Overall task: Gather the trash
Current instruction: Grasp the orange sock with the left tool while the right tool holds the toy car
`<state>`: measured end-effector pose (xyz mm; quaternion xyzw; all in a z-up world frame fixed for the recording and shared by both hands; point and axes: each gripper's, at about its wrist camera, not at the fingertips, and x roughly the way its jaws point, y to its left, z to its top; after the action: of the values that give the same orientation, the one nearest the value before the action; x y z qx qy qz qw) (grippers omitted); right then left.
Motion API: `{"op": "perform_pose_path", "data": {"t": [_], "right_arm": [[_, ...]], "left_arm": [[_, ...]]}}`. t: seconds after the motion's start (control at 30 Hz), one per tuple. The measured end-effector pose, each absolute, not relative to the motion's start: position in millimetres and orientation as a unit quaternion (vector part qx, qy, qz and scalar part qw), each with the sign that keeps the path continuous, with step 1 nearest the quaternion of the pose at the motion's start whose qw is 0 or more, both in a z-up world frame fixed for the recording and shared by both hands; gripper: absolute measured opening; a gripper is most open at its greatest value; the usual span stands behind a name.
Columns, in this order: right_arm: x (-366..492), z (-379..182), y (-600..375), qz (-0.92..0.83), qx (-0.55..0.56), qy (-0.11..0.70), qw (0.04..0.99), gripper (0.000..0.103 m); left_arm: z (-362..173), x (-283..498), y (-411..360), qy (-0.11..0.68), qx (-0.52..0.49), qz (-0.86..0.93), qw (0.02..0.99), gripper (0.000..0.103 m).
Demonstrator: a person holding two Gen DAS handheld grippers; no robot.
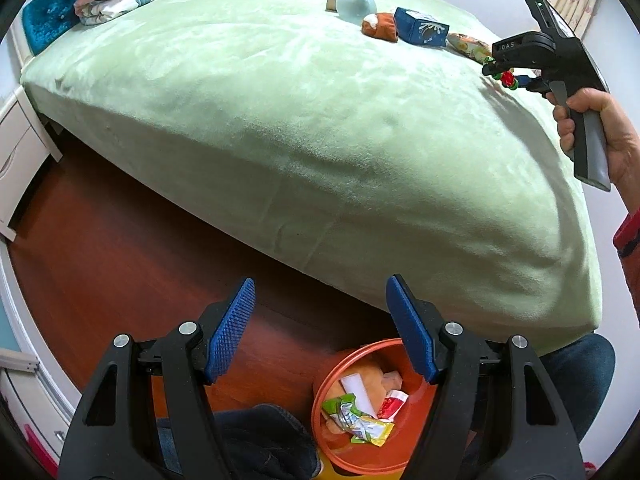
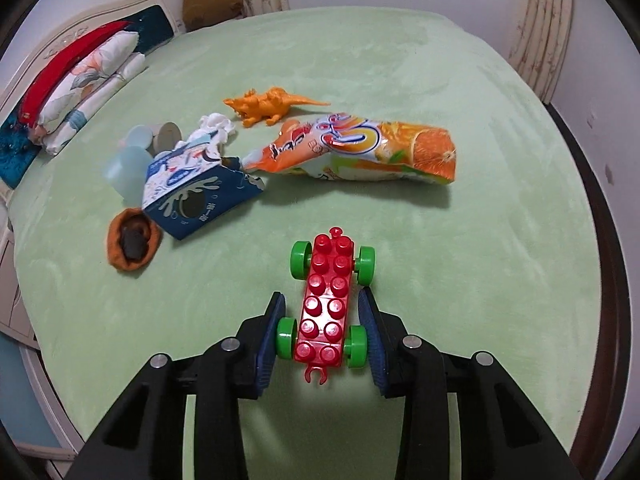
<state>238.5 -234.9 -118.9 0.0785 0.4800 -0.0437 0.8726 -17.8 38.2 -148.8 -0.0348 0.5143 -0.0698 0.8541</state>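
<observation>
Right claw point(image 2: 322, 320) is down on the green bed point(image 2: 400, 60), pads either side of a red toy car point(image 2: 326, 304) with green wheels. Pads touch the rear wheels, so it's pinching the car by that axle. Front wheels stick out past the fingertips.

Left claw point(image 1: 320, 328) hangs off the bed's edge over the wooden floor point(image 1: 100, 248), pads spread wide, nothing between them. Just below it, an orange bin point(image 1: 362, 354) sits on the floor. Inside are crumpled wrappers: a green-yellow one point(image 1: 356, 420), a red-white one point(image 1: 390, 402), plus some white and tan scraps.

Trash on the bed, beyond the car:
- orange snack bag point(image 2: 360, 148), lying flat, open end towards the carton
- blue milk carton point(image 2: 200, 196), tipped over, white tissue point(image 2: 216, 124) just behind it
- cardboard roll point(image 2: 168, 136) and a pale blue plastic piece point(image 2: 128, 160) behind the carton

Other bits: an orange toy lizard point(image 2: 268, 106) behind the bag, a rolled brown sock point(image 2: 132, 244) touching the carton's near corner. Folded bedding point(image 2: 88, 76) is stacked at the headboard.
</observation>
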Motion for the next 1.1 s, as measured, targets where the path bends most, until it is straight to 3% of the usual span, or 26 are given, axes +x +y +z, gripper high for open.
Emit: {"op": "perform_pose_path", "data": {"t": [0.57, 1.1], "right_arm": [[124, -55, -238, 0.043, 0.025, 0.395, 0.917, 0.038], [29, -61, -254, 0.105, 0.043, 0.37, 0.922, 0.038]], "left_arm": [[-127, 5, 31, 0.495, -0.046, -0.07, 0.865, 0.067], [-102, 194, -29, 0.447, -0.047, -0.066, 0.891, 0.067]]}}
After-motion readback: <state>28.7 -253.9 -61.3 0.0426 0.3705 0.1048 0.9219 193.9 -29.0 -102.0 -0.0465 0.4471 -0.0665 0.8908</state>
